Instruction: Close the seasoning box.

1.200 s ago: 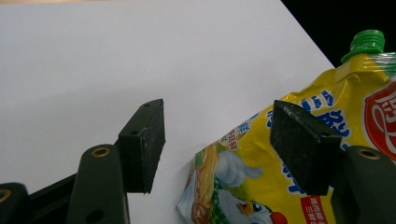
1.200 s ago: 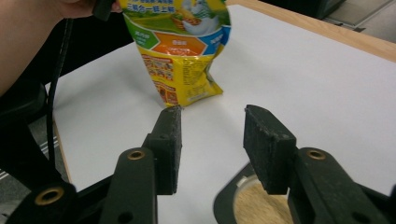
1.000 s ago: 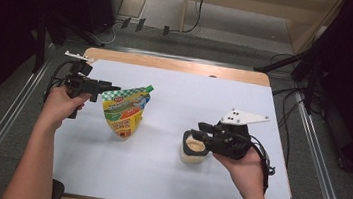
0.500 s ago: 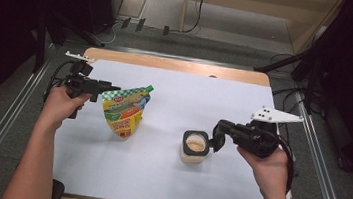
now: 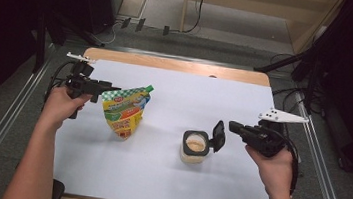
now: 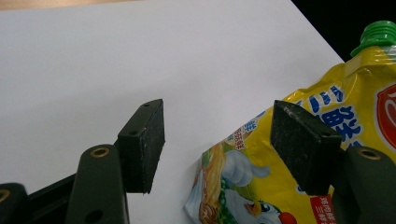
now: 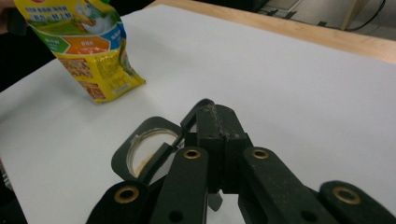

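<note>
Jar (image 5: pixel 194 147) with pale powder sits near the table's (image 5: pixel 164 188) middle, its hinged lid (image 5: pixel 218 136) now swung up at 3 o'clock; a second ago the right gripper (image 5: pixel 234 126) was at its rim, and it has since pulled out toward 3 o'clock with jaws closing to clenched and empty, so I judge the opening done and pouring next. Left gripper (image 5: pixel 107 89) grasps the pouch's (image 5: pixel 124 111) top corner at the jar's 10 o'clock, upright. Left gripper view adds the green cap (image 6: pixel 376 35); right gripper view shows the pressed-together pads (image 7: pixel 217 122).
</note>
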